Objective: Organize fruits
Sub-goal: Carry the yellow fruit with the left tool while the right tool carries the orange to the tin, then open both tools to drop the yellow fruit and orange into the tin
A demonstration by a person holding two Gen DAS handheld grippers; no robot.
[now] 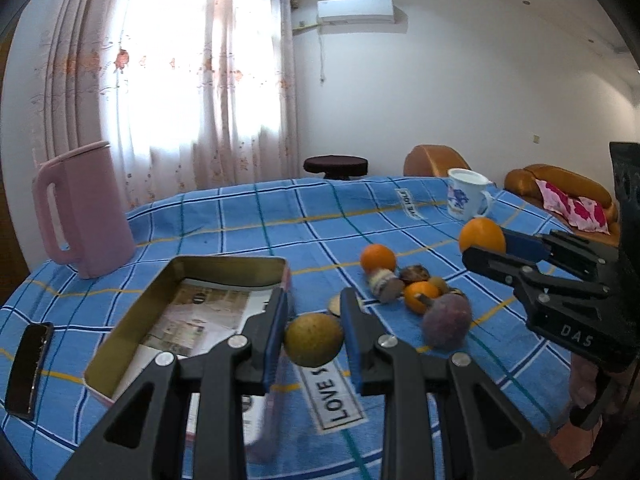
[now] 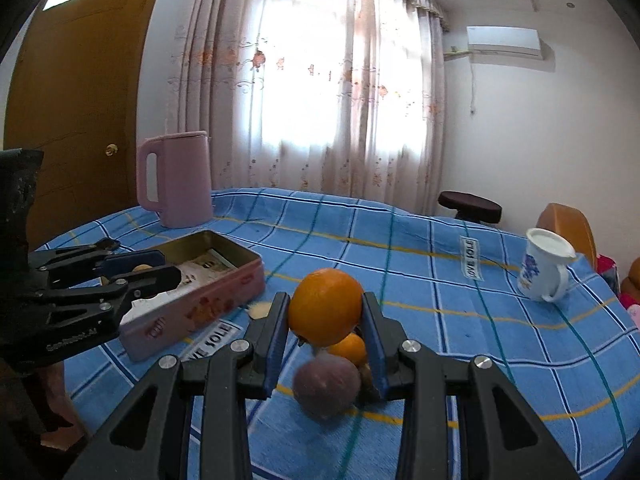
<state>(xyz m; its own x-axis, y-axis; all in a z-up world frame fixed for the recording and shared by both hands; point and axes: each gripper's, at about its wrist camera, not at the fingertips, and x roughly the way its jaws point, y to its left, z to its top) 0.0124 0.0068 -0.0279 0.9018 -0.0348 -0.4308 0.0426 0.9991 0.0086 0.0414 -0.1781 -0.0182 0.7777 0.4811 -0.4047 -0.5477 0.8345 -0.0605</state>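
Now we carry two fruits at once: the left gripper (image 1: 314, 340) has its jaws clenched on a yellow-green fruit (image 1: 314, 339), and the right gripper (image 2: 325, 312) grasps an orange (image 2: 325, 306), both lifted above the blue checked tablecloth (image 1: 240, 224). Next, we think, each must go into the open tin box (image 1: 192, 280) nearby. Other fruits (image 1: 416, 292) wait on the desk, beside a pink kettle (image 1: 86, 208) and a mug (image 1: 466, 194).

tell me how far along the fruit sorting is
Done: nothing visibly; the tin box shows only paper lining. In hand: the left gripper is shut on a yellow-green fruit, the right gripper on an orange. Left: another orange, a purple fruit and smaller pieces on the tablecloth.
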